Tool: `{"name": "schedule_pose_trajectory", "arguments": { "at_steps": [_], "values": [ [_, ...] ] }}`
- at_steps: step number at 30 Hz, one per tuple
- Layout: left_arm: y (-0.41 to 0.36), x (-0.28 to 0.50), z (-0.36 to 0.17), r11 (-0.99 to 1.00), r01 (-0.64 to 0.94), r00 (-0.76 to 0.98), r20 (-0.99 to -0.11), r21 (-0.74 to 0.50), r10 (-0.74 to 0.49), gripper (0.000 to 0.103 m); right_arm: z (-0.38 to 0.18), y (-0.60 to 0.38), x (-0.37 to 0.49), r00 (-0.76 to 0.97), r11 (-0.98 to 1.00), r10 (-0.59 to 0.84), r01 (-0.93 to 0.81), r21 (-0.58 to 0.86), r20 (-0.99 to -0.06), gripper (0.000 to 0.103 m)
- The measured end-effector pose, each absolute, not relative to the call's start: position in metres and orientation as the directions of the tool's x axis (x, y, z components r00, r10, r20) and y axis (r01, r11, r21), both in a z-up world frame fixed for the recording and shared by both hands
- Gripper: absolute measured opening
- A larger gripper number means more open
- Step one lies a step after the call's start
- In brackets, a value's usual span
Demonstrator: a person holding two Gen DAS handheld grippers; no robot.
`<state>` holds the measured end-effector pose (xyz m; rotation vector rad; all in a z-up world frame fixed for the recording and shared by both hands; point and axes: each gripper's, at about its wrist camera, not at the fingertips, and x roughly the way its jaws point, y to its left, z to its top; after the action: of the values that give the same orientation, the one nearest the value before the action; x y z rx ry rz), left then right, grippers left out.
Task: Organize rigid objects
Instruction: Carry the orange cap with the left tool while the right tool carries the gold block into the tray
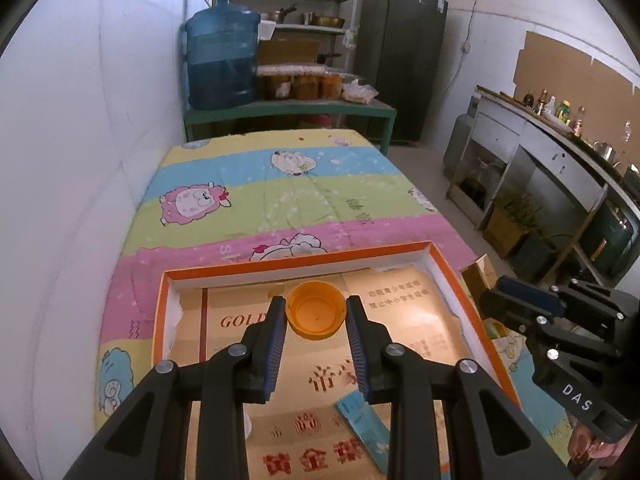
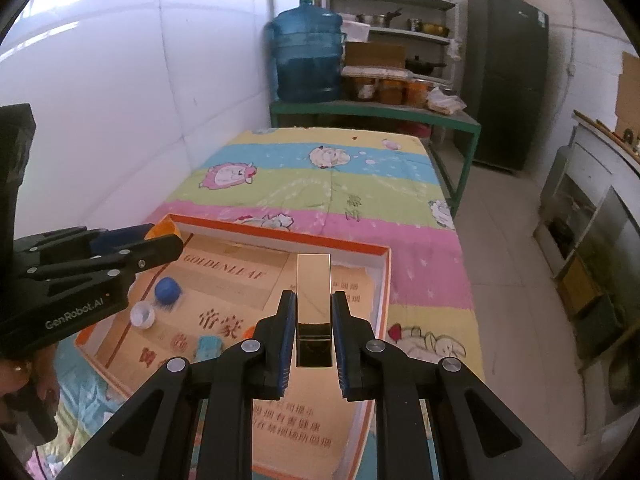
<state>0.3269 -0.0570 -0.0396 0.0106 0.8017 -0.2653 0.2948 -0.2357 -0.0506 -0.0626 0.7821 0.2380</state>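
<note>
My left gripper [image 1: 316,305] is shut on an orange bottle cap [image 1: 316,318], held open side up over the far part of a shallow orange-rimmed box [image 1: 304,258]. In the right wrist view that cap [image 2: 162,229] shows at the left gripper's [image 2: 160,242] tip. My right gripper [image 2: 314,300] is shut on a shiny gold rectangular box [image 2: 314,280], over the orange-rimmed box's [image 2: 280,237] right side. Inside lie a blue cap [image 2: 167,290], a clear cap [image 2: 143,314] and a light blue packet [image 2: 210,344]. The right gripper [image 1: 516,300] appears at the right of the left wrist view.
The box rests on a table under a striped cartoon-sheep cloth [image 1: 256,200]. A white wall runs along the left. Behind stand a green bench [image 1: 288,110] with a blue water jug [image 1: 222,60] and jars, shelves, and a dark fridge [image 1: 404,60]. A metal counter [image 1: 540,152] lines the right.
</note>
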Motion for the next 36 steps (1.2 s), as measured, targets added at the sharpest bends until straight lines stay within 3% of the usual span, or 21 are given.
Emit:
{"name": "schedule_pose_trajectory", "arguments": {
  "at_steps": [14, 36],
  "values": [
    [-0.061, 0.378, -0.069, 0.973, 0.204, 0.6, -0.772, -0.107, -0.211, 0.031, -0.08, -0.244, 0.361, 0.576, 0.958, 0.258, -0.254, 0.13, -0.776, 0.018],
    [-0.064, 0.4, -0.103, 0.976, 0.186, 0.542, -0.816, -0.116, -0.201, 0.031, -0.109, -0.233, 0.386, 0.505, 0.953, 0.25, -0.277, 0.119, -0.827, 0.018]
  ]
}}
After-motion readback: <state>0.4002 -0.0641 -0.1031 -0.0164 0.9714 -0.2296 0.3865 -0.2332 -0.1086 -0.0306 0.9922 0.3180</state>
